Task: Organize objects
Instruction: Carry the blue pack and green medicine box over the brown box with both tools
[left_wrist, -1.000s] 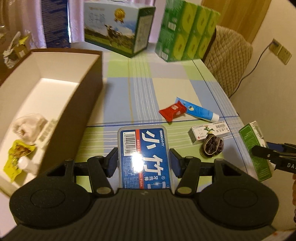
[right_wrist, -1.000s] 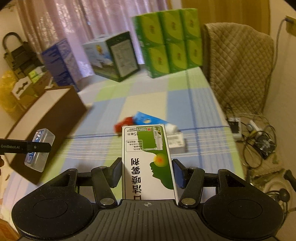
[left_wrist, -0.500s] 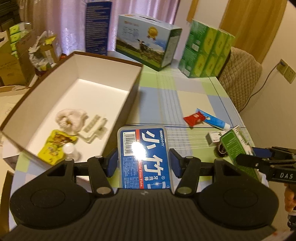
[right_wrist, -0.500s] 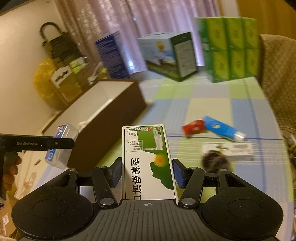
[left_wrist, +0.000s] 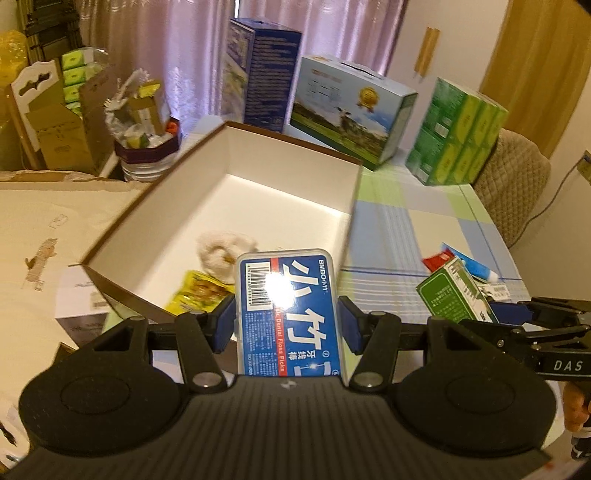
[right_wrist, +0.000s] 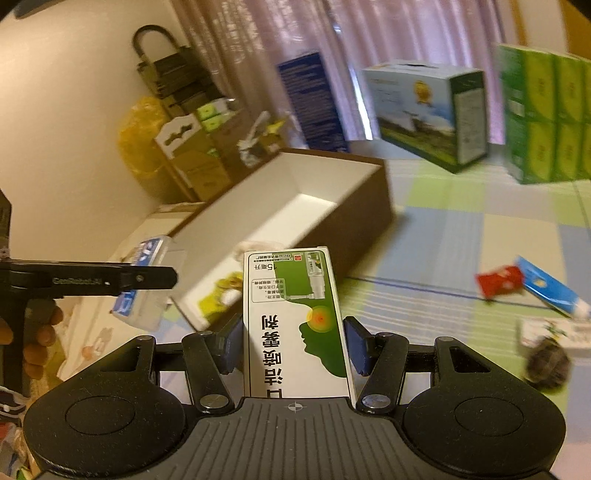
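My left gripper (left_wrist: 287, 326) is shut on a blue dental floss pick case (left_wrist: 286, 295), held over the near end of the brown box (left_wrist: 291, 136) with a white inside. My right gripper (right_wrist: 291, 343) is shut on a green and white medicine carton (right_wrist: 295, 314), held above the tablecloth near the box's near right corner. The same carton (left_wrist: 456, 295) shows at the right of the left wrist view. In the box lie a yellow packet (left_wrist: 199, 291) and a pale crumpled bag (left_wrist: 221, 247). A red sachet (right_wrist: 498, 282), a blue tube (right_wrist: 546, 290), a small white box (right_wrist: 554, 330) and a dark round thing (right_wrist: 546, 367) lie on the tablecloth.
A milk carton box (left_wrist: 351, 110), a dark blue box (left_wrist: 266, 74) and green tissue packs (left_wrist: 458, 133) stand at the table's far edge. A quilted chair back (left_wrist: 517, 184) is at the right. Cardboard boxes and clutter (left_wrist: 74, 122) fill the left side. A hand (right_wrist: 40, 332) holds the left tool.
Both grippers swung left toward the brown box, each keeping its item. The left one now hangs over the box's near end; the loose items have slid to the right of the views.
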